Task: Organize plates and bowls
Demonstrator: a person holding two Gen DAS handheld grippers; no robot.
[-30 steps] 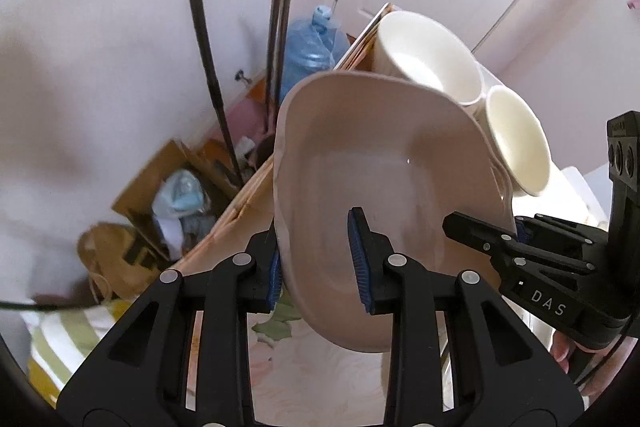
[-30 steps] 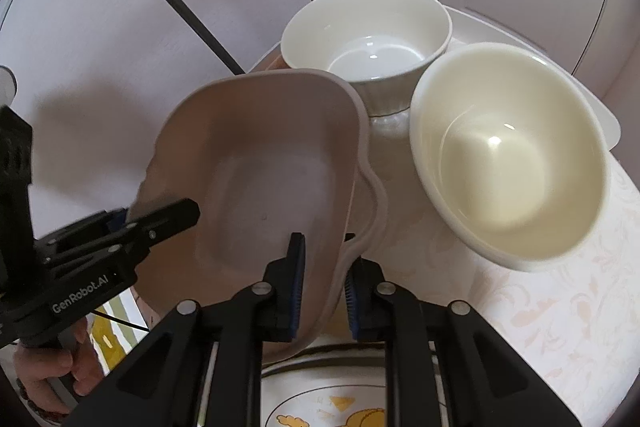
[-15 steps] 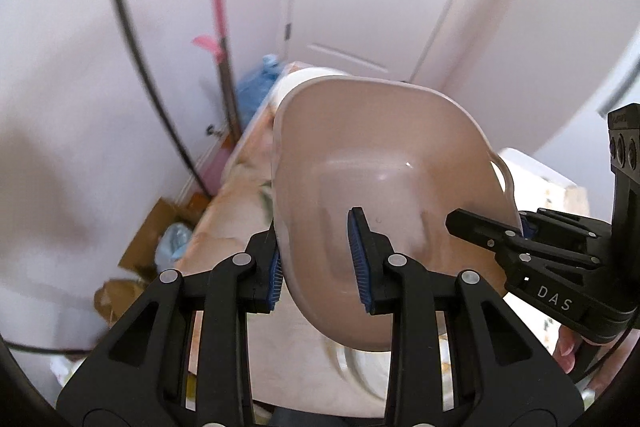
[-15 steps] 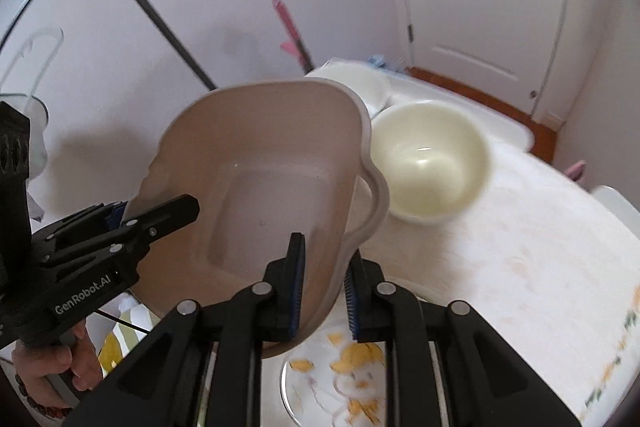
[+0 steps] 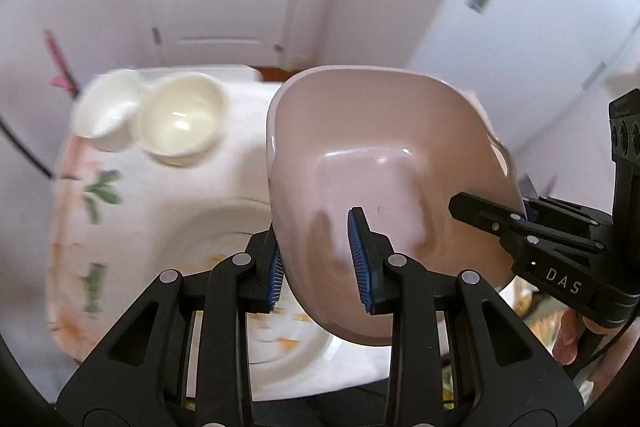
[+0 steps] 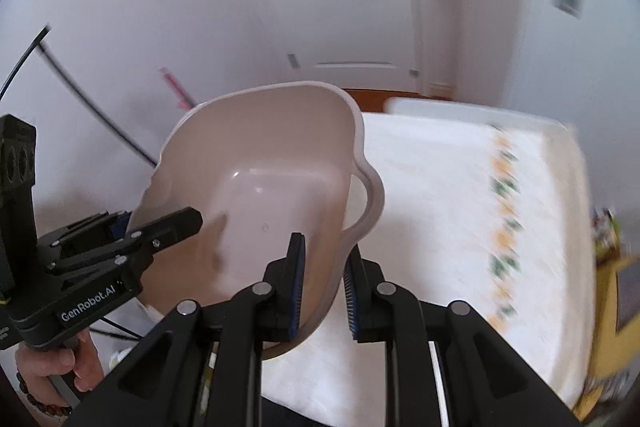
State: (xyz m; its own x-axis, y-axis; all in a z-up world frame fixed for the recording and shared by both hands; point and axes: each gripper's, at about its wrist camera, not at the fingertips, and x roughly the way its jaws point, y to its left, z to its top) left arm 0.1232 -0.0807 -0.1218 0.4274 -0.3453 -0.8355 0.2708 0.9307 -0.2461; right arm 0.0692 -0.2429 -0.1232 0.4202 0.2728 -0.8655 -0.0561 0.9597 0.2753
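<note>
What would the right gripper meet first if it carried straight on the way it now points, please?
The right gripper is clamped on the pink dish, so that comes first. Beyond it, probably the cloth-covered table, since the gripper points steeply downward, though depth is unclear.

Counts of dishes and grippers

One pink basin; two round bowls, white far left and cream beside it; one plate near; two grippers, left and right.
</note>
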